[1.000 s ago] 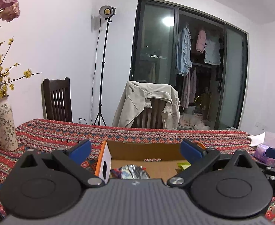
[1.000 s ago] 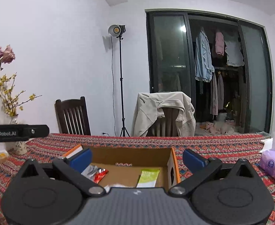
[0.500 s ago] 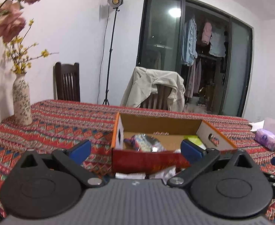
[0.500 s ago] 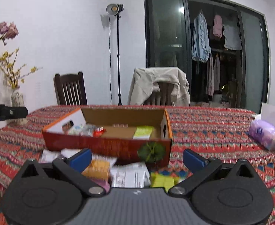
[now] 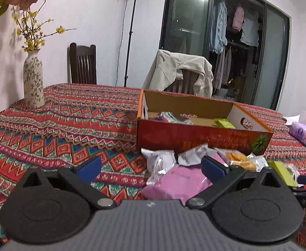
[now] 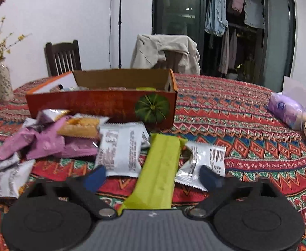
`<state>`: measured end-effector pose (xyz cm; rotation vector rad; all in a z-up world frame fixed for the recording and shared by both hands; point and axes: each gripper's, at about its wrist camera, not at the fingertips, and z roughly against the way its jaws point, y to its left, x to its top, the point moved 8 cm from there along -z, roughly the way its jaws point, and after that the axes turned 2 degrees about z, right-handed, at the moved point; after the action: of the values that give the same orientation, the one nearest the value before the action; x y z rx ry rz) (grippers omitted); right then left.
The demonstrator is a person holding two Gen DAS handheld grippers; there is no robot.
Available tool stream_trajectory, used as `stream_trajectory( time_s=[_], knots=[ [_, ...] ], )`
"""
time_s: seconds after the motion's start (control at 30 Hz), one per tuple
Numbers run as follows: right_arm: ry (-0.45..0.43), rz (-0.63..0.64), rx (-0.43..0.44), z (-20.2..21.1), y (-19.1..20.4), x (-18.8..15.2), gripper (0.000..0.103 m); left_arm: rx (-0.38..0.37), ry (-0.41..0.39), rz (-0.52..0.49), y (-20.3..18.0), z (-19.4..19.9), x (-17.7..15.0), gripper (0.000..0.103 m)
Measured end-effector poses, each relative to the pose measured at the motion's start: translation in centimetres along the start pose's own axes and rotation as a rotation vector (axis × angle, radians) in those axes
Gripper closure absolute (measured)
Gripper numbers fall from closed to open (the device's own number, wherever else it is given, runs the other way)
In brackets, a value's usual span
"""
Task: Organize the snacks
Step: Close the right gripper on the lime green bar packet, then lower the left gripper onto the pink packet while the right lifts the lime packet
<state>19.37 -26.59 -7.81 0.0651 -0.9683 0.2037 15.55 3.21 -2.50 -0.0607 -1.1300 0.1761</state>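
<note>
While the green snack bar point(image 6: 160, 167) lies flat on the table point(image 6: 246, 125) just in front of the cardboard box point(image 6: 102, 102), its long axis runs from the near edge of the right wrist view up toward the box, leaning a little to the right at the far end. Around it lies a white packet point(image 6: 121, 150) on its left and another white packet point(image 6: 205, 163) on its right, with pink wrappers point(image 6: 48, 144) farther left. Tilted downward over the bar, the right gripper point(image 6: 153, 177) has its fingers point(image 6: 94, 176) closing on either side of it, not yet pressing. Also tilted down, the left gripper point(image 5: 150, 166) has its fingers point(image 5: 89, 166) wide apart above a pink packet point(image 5: 178, 182), gripping nothing. Some snacks already sit inside the box.
</note>
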Motion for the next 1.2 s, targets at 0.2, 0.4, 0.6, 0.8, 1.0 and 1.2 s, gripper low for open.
stream_trajectory(
  time_s=[0.2, 0.4, 0.6, 0.8, 1.0, 1.2],
  knots=[
    [0.012, -0.003, 0.013, -0.6, -0.2, -0.5, 0.054, 0.013, 0.025, 0.009, 0.4, -0.2, -0.8, 0.000],
    [-0.016, -0.008, 0.020, -0.2, 0.0, -0.6, 0.066, 0.010, 0.044, 0.010, 0.1, -0.3, -1.2, 0.000],
    [-0.103, -0.052, 0.036, 1.4, -0.4, 0.2, 0.067, 0.016, 0.051, 0.010, -0.1, -0.4, -1.2, 0.000],
    [-0.172, -0.065, 0.065, 3.0, -0.4, 1.2, 0.067, -0.020, 0.080, -0.005, -1.1, -1.3, -1.5, 0.000],
    [-0.186, -0.060, 0.090, 3.3, 0.0, 1.3, 0.067, -0.048, 0.138, -0.051, -2.9, -3.4, -2.4, 0.000],
    [-0.188, -0.067, 0.106, 3.2, 0.0, 1.1, 0.067, -0.026, 0.177, -0.071, -3.6, -5.7, -2.5, 0.000]
  ],
)
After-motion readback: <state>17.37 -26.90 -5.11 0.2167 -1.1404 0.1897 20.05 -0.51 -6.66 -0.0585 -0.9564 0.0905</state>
